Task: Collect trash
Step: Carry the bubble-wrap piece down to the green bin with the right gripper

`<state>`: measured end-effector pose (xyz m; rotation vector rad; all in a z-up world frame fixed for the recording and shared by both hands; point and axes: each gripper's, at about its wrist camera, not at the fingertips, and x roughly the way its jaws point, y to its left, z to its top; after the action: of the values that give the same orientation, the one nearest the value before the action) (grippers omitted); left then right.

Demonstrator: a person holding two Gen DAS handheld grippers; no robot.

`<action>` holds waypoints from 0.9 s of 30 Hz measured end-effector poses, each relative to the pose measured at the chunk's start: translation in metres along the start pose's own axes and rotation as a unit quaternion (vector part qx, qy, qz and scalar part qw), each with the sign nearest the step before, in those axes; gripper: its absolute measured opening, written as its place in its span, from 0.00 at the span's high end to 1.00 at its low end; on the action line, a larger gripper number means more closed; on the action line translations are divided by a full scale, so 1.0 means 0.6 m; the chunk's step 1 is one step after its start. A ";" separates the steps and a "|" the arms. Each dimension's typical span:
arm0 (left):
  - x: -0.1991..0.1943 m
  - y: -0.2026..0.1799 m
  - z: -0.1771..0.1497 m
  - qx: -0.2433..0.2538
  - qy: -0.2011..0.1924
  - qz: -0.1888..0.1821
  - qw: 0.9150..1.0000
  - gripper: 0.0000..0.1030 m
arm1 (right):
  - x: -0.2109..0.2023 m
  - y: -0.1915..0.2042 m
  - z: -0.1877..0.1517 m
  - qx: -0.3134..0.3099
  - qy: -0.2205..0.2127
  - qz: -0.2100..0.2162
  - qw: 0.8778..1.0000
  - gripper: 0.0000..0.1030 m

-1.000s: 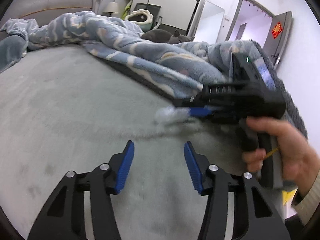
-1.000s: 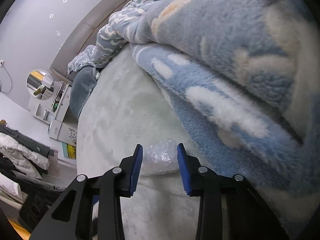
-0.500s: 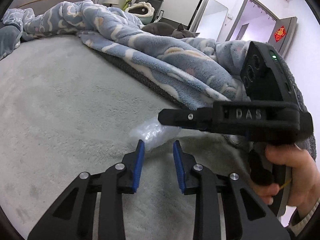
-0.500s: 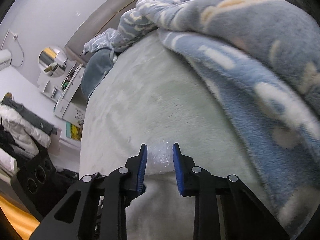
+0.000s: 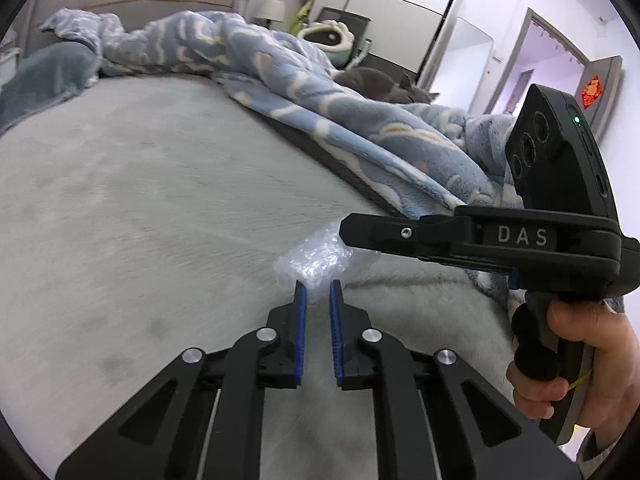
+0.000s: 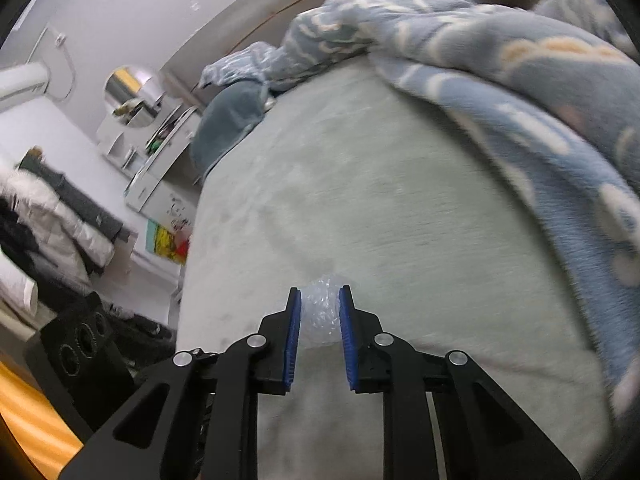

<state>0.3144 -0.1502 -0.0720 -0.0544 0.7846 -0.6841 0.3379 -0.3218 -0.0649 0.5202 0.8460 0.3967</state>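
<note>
A crumpled piece of clear bubble wrap hangs just above the grey-green bed sheet. My right gripper reaches in from the right of the left wrist view and holds the wrap's upper end. In the right wrist view the bubble wrap sits squeezed between the blue pads of my right gripper, whose jaws are closing on it. My left gripper is closing too, its narrow jaws pinching the wrap's lower tip.
A blue fleece blanket lies bunched along the far side of the bed, with a grey cat behind it. A pillow sits at the head. Clothes and a dresser stand beside the bed. A hand grips the right handle.
The right gripper lifted the bubble wrap off the sheet and tightened on it. The left gripper's jaws narrowed from wide apart and came up to the wrap's lower end.
</note>
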 end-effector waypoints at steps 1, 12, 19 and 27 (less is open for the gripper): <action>-0.014 0.003 -0.004 -0.003 -0.002 0.004 1.000 0.89 | 0.000 0.010 -0.005 -0.005 0.001 0.004 1.000 0.81; -0.190 0.018 -0.086 -0.029 -0.019 0.055 0.998 0.90 | 0.008 0.148 -0.088 -0.061 0.031 0.051 0.996 0.82; -0.292 0.026 -0.189 -0.070 -0.024 0.073 0.995 0.90 | 0.013 0.220 -0.197 -0.076 0.065 0.067 0.993 0.82; -0.366 0.009 -0.274 -0.077 -0.015 0.076 0.994 0.91 | -0.003 0.248 -0.293 -0.053 0.088 0.075 0.992 0.82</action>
<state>0.0965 0.0158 -0.0527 -0.1437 0.8021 -0.4766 0.1795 -0.1549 -0.0749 0.4558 0.9528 0.6300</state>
